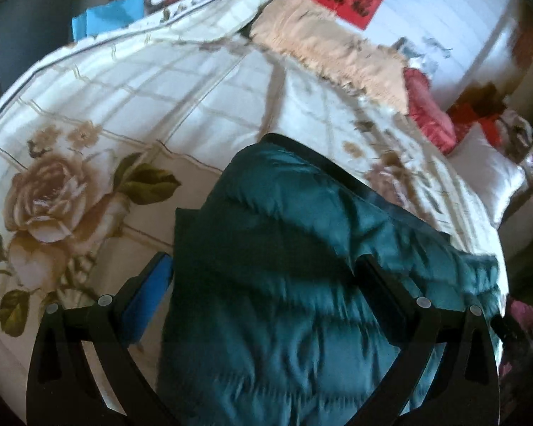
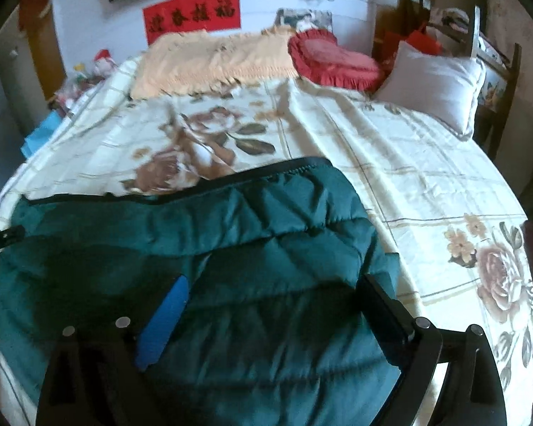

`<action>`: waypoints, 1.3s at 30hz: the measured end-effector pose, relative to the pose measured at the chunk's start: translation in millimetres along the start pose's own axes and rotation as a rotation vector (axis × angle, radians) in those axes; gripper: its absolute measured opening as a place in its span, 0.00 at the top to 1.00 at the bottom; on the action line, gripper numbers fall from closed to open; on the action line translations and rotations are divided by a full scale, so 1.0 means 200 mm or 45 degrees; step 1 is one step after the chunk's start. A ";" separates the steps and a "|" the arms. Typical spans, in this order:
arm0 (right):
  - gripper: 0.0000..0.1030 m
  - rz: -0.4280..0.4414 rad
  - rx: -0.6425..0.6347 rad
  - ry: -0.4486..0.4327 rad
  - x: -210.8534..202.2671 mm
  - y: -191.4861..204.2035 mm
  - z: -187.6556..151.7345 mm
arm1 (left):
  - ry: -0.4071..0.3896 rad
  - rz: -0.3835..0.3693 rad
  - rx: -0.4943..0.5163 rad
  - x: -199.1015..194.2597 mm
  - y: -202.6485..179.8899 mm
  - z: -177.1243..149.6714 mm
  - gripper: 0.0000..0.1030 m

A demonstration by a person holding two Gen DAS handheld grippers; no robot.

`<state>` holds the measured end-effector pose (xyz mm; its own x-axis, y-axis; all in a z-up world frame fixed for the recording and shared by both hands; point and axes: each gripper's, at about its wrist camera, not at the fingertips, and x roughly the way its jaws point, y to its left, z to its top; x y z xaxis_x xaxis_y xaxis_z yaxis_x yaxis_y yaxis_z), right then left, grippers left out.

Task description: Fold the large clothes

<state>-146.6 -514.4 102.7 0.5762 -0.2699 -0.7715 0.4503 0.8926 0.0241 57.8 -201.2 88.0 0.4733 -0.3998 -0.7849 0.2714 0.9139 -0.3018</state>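
Observation:
A dark teal quilted jacket (image 1: pixel 295 284) lies folded on the floral bedspread (image 1: pixel 89 113), its black-trimmed edge toward the far side. In the left wrist view my left gripper (image 1: pixel 263 262) straddles it with jaws wide; the blue pad (image 1: pixel 152 298) stands just off the jacket's left edge, not pressing. In the right wrist view the jacket (image 2: pixel 231 241) spreads across the near left of the bedspread (image 2: pixel 426 177). My right gripper (image 2: pixel 275 280) hangs over it, open, blue pad (image 2: pixel 163 323) bare, nothing pinched.
At the head of the bed lie a peach fringed blanket (image 2: pixel 209 60), a red heart-shaped cushion (image 2: pixel 330 56) and a white pillow (image 2: pixel 433 85). A red banner (image 2: pixel 192 12) hangs on the wall. A wooden chair (image 2: pixel 497 56) stands at the far right.

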 end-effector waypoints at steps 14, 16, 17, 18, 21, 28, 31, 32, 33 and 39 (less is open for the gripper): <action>0.06 0.071 -0.019 0.041 -0.05 0.08 -0.33 | -0.009 0.002 0.174 -0.12 0.01 -0.41 0.00; 0.04 0.042 -0.042 0.041 -0.03 0.10 -0.32 | -0.012 -0.006 0.144 -0.10 0.03 -0.43 0.00; 0.04 0.038 -0.044 0.045 -0.03 0.10 -0.32 | -0.011 -0.007 0.134 -0.10 0.03 -0.43 0.00; 0.04 0.037 -0.041 0.052 -0.03 0.10 -0.32 | -0.012 -0.002 0.129 -0.11 0.03 -0.43 0.00; 0.04 0.045 -0.017 0.054 -0.10 0.08 -0.33 | -0.032 0.013 0.144 -0.17 0.02 -0.45 0.00; 0.04 0.131 0.082 0.001 -0.27 0.00 -0.44 | -0.102 0.020 0.216 -0.32 0.00 -0.53 0.01; 0.04 0.137 0.095 0.023 -0.28 -0.02 -0.48 | -0.136 0.014 0.235 -0.38 -0.01 -0.56 0.01; 0.04 0.138 0.095 0.027 -0.29 -0.03 -0.50 | -0.144 0.020 0.249 -0.40 -0.01 -0.57 0.01; 0.04 0.138 0.096 0.028 -0.30 -0.03 -0.51 | -0.148 0.026 0.260 -0.41 -0.02 -0.57 0.01; 0.04 0.147 0.122 0.051 -0.31 -0.06 -0.55 | -0.154 0.036 0.271 -0.45 0.00 -0.61 0.01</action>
<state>-262.4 -467.8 80.7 0.6011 -0.1515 -0.7847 0.4471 0.8776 0.1731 -86.1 -156.3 92.6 0.5767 -0.3913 -0.7172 0.4210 0.8946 -0.1496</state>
